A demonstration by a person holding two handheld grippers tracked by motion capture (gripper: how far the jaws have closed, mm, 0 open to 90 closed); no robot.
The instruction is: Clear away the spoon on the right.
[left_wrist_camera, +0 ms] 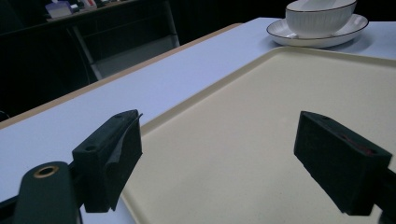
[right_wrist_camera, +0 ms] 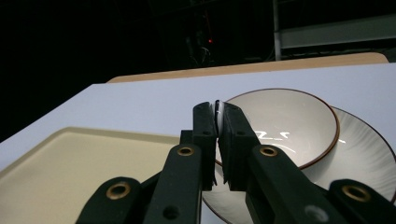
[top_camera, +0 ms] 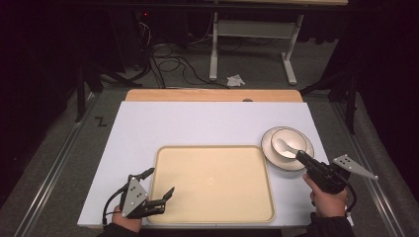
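- Right tool is closed on the handle of the white spoon; in the right gripper view a thin white edge shows pinched between the jaws, at the bowl's near rim.
- Spoon sits in the bowl, which stands on the plate, at the desk's right side, just beside the tray's far-right corner.
- Spoon's long axis runs diagonal in the high view: scoop end up-left inside the bowl, handle down-right toward the right tool & hand.
- Left tool wide open, holds nothing; it hovers at the tray's near-left rim, one jaw outside the rim, one over the tray.
- Step in hand, I judge: lifting the spoon out of the bowl, prob. to set it on the tray.
- To do it well: keep grip firm, as the handle is thin & glossy and may swivel; lift up along the handle line first so the scoop clears the rim w/o dragging the bowl; go slow, since bowl is loose on the plate.
- Left tool could steady the tray if needed.
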